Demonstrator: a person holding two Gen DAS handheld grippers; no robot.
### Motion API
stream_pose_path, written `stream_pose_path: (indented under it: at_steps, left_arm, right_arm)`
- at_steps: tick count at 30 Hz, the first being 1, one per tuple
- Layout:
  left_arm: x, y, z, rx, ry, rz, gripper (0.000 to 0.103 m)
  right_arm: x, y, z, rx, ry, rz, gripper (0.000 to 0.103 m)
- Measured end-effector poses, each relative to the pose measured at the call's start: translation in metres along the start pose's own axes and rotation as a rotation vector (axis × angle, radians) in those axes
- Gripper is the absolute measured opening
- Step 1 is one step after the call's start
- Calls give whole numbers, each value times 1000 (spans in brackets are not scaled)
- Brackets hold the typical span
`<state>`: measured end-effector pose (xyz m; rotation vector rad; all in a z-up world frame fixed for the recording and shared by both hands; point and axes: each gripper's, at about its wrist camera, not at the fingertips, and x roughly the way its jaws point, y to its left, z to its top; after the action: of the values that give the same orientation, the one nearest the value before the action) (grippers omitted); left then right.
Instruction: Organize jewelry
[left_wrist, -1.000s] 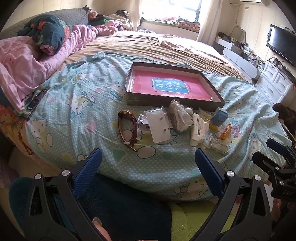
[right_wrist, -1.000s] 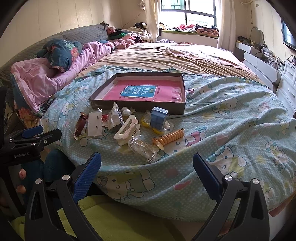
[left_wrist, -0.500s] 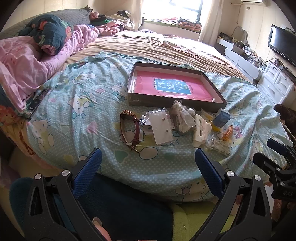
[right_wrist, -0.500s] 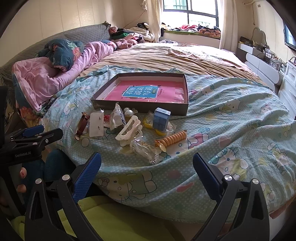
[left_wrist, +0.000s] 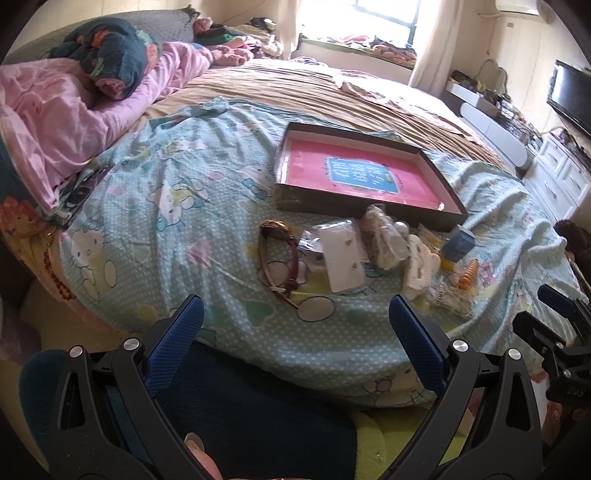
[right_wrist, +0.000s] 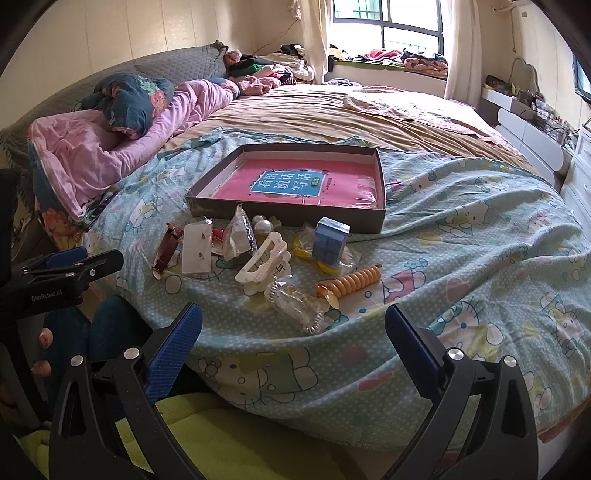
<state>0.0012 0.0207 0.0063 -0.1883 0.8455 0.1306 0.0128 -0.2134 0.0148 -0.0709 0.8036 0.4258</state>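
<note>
A shallow dark box (left_wrist: 291, 201) (right_wrist: 284, 212) with a pink book inside lies on the bed. In front of it sits a cluster: a brown-strapped watch (left_wrist: 279, 258) (right_wrist: 168, 249), a white earring card (left_wrist: 341, 258) (right_wrist: 197, 249), a clear bag with pearls (left_wrist: 384, 236) (right_wrist: 240, 236), a white hair claw (left_wrist: 421, 267) (right_wrist: 264, 264), a blue cube box (left_wrist: 458, 247) (right_wrist: 330, 240), an orange spiral hair tie (left_wrist: 467, 275) (right_wrist: 351, 282) and a clear coil tie in plastic (right_wrist: 295, 306). My left gripper (left_wrist: 295, 325) and right gripper (right_wrist: 293, 332) are open, empty, short of the bed edge.
The bed carries a light-blue cartoon-print cover (left_wrist: 166, 206) and a tan blanket behind the box. Pink bedding and a dark floral pillow (left_wrist: 107, 66) pile up at the left. White drawers (left_wrist: 561, 177) and a TV stand at the right. A person's lap lies below the grippers.
Both cameras have eased slightly closer to the bed, so the box and the cluster sit a little nearer. Nothing on the bed has been moved.
</note>
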Motion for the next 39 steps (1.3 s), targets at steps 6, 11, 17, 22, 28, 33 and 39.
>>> stream_pose_path:
  at_steps: [6,11,17,22,28,33,39]
  left_arm:
    - [6,16,1,-46,7,31,94]
    - [13,27,1,-63,16,49,94]
    - [25,35,1,-62,26,27,94]
    - [41,33,5,-17,38,27,94]
    - [68,33,6,18,102,33,94]
    - [85,33,10,43,126,37,94]
    - [103,29,16,62,150,32,85]
  right_arm:
    - [8,-1,9,6,-2,16,99]
    - [17,2,14,2,3,28,99]
    - [29,2,20,0,6,29,99]
    - [40,-3,26,3,2,20,99]
    - [50,-14,34,17,-15,2,99]
    - [62,-27,40,38,-8,-18,99]
    - [81,-39,40,57,28,-28,99]
